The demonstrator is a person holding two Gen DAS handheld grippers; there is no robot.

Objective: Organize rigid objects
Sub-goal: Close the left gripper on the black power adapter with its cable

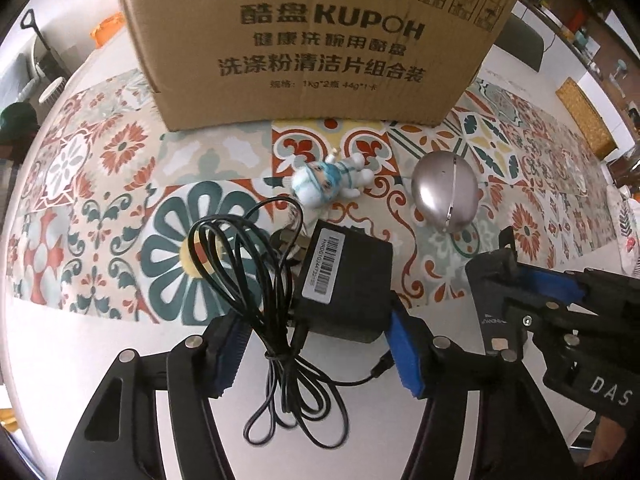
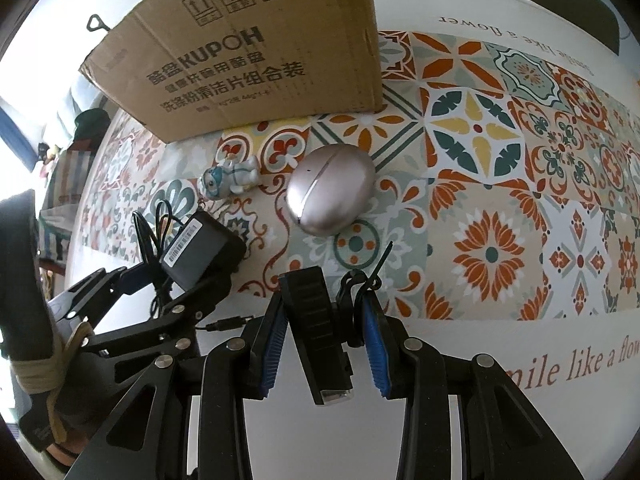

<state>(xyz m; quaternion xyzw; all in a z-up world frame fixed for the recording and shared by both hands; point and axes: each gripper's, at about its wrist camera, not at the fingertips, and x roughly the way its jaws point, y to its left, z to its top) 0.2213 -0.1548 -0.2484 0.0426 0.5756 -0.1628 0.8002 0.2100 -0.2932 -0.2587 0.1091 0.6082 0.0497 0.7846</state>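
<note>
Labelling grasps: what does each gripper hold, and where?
Left gripper: black power adapter, near end. Right gripper: ribbed black rectangular device, by its sides.

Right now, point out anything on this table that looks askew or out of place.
The figurine lies toppled on its side in front of the box. The adapter sits between the left gripper pads with its cable in a loose tangle spilling toward the camera. The silver egg-shaped case looks fine.

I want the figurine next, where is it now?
The figurine lies on the patterned mat, in front of the cardboard box, between the silver egg-shaped case and the black adapter.
</note>
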